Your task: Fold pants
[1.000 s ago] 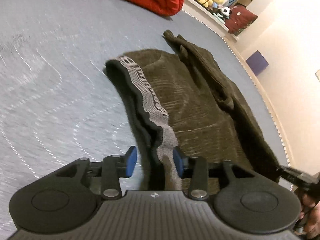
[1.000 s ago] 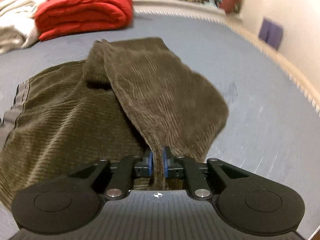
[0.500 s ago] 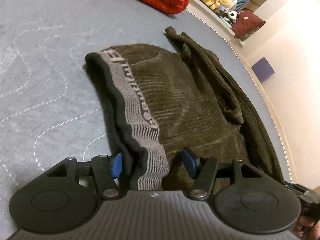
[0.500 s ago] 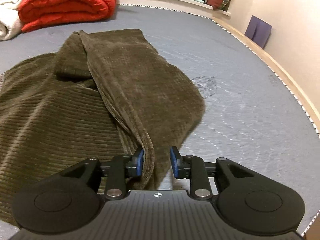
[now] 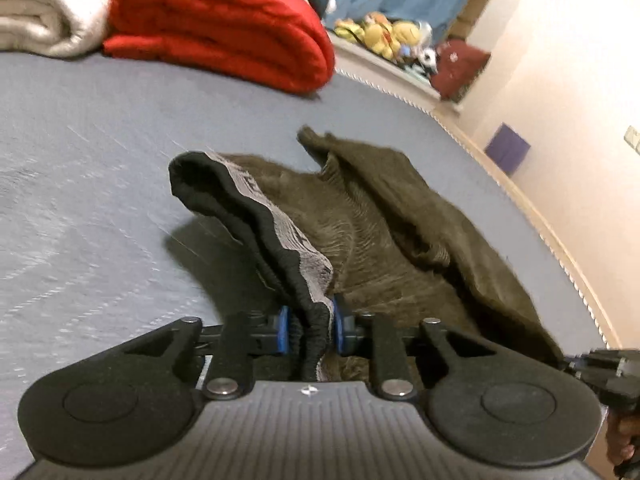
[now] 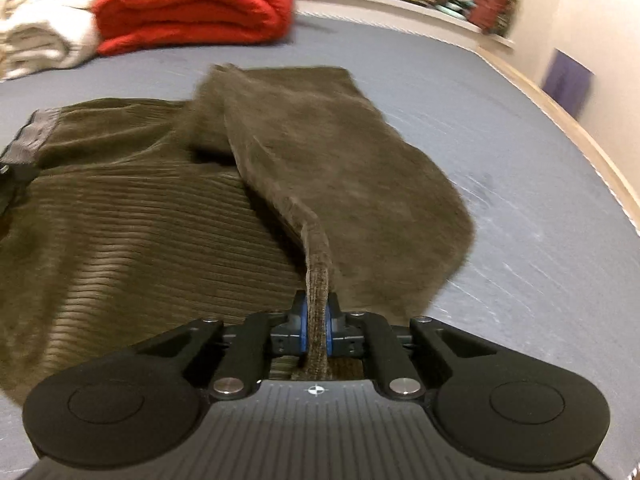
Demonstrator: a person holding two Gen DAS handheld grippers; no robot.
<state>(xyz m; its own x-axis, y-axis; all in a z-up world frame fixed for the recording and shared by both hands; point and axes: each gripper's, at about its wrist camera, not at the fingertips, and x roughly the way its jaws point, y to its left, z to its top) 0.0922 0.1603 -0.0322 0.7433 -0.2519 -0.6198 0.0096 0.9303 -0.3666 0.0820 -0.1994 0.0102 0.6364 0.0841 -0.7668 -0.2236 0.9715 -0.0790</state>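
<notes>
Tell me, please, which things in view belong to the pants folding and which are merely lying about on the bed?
Part of the job:
pants, waistband clamped in the left gripper, leg edge clamped in the right gripper

Lying about:
red blanket
white blanket
stuffed toys
purple box

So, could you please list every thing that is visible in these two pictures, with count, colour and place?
olive-brown corduroy pants: one, on the bed, partly folded, lifted at two edges
grey elastic waistband: one, black-edged, pants' left end
blue-grey quilted bed cover: one, under everything
red rolled blanket: one, far side of bed
cream folded blanket: one, left of the red one
plush toys: several, mostly yellow, blurred, on far ledge
dark red bag: one, ledge corner
purple square: one, low on wall
left claw: one, black with blue pads, shut on waistband
right claw: one, same, shut on a pants edge
</notes>
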